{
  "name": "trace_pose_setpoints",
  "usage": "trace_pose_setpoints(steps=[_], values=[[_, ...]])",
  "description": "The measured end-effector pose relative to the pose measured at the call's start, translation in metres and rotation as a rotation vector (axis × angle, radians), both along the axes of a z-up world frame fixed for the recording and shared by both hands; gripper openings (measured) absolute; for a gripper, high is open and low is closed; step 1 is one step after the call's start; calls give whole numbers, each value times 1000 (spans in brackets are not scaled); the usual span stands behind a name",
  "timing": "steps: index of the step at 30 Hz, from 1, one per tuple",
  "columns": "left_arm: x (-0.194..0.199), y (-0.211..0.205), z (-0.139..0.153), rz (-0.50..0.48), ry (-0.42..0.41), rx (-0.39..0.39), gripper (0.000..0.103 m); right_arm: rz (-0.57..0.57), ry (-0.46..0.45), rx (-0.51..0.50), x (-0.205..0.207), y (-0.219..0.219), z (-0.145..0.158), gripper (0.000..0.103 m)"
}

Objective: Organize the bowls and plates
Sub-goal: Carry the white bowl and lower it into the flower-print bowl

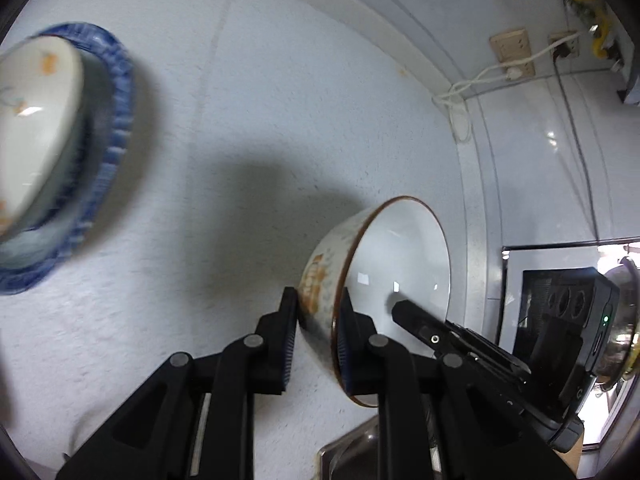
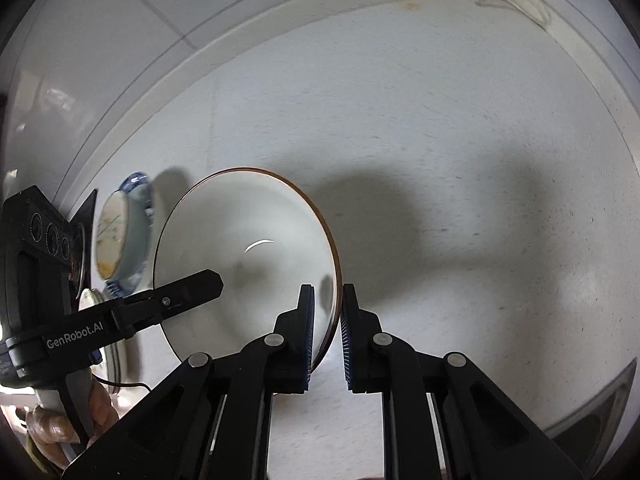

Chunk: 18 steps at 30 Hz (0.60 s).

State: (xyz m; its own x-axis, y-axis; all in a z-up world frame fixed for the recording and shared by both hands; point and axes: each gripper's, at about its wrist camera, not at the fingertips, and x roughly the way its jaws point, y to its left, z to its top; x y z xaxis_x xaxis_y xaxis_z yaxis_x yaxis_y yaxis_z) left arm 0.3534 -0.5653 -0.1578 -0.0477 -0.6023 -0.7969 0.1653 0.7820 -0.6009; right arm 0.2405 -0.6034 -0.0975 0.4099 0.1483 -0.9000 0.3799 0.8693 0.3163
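Note:
A white bowl with a brown rim and orange pattern (image 1: 384,276) is held off the white counter by both grippers. My left gripper (image 1: 316,320) is shut on its wall, one finger outside, one inside. My right gripper (image 2: 326,324) is shut on the opposite rim of the same bowl (image 2: 244,256). The right gripper's finger (image 1: 416,324) shows inside the bowl in the left wrist view; the left gripper's finger (image 2: 188,288) shows in the right wrist view. A white bowl with orange marks (image 1: 36,120) sits on a blue-rimmed plate (image 1: 116,128) at the left, also in the right wrist view (image 2: 116,236).
The white counter (image 1: 240,120) meets a tiled wall with sockets and cables (image 1: 516,60) at the back right. A steel sink edge (image 1: 348,452) lies below the bowl. A metal pot (image 1: 624,320) stands at the far right.

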Motion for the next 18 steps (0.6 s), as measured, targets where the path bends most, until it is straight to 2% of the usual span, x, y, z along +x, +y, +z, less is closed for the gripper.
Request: trace_pose_setpoints(steps=[6,10,13,18], values=[[11,88,51,98,-81,-8,17,103,-62,-15,39,72,40,12],[30,148,70,178,-117,13,17,162,-81,9,67,117,47,12],[45,181,70,218,-114,27,17,195,-76,16,83,136,45,12],[67,205,51,264,-72,34,17,220,-40,41,102,144,28,12]])
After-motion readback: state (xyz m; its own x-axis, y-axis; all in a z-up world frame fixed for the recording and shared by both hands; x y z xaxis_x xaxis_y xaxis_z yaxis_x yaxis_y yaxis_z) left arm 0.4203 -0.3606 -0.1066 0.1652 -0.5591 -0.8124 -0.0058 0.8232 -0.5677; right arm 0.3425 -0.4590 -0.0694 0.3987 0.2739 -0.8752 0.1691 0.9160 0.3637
